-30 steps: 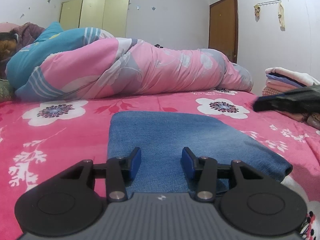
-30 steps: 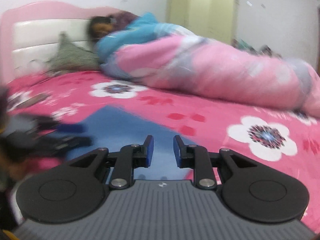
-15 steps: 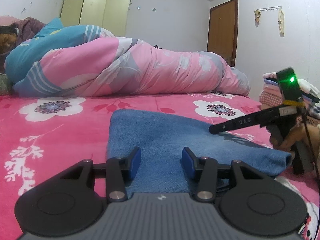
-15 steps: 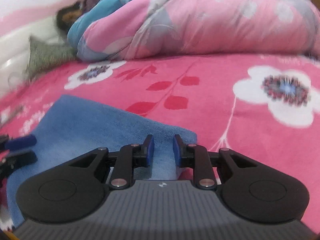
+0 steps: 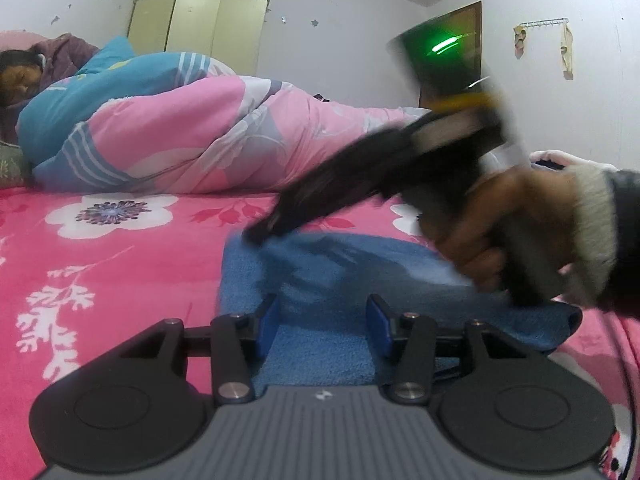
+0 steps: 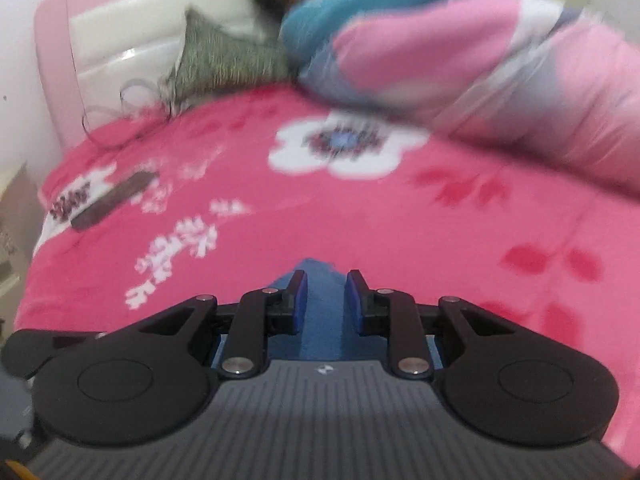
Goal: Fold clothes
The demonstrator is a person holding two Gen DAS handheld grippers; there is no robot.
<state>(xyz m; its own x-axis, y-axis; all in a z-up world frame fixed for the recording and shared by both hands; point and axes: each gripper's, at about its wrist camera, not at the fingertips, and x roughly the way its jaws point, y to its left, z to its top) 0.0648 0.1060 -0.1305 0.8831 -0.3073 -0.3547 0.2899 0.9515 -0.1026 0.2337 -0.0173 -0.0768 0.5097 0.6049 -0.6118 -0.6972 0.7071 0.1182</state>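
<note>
A blue garment (image 5: 400, 264), folded into a rectangle, lies flat on the pink flowered bedspread (image 5: 100, 264). My left gripper (image 5: 324, 312) sits low at its near edge. Its jaws are opening, with cloth under the gap and nothing pinched. My right gripper (image 5: 260, 234), blurred by motion and held in a hand (image 5: 480, 248) with a woolly cuff, reaches across the garment to its far left corner. In the right wrist view the right gripper (image 6: 326, 284) shows a narrow gap between its pads, and the blue corner (image 6: 324, 320) lies under them, not pressed.
A person lies under a pink and blue duvet (image 5: 200, 140) along the back of the bed. A grey cushion (image 6: 224, 60) and the pink headboard (image 6: 120, 40) stand at the head end. A dark flat object (image 6: 112, 200) rests near the bed's left edge.
The right gripper has swung in from the right side, across the blue garment, to its far left corner. The left gripper has stayed put, and its jaws stand slightly wider.
</note>
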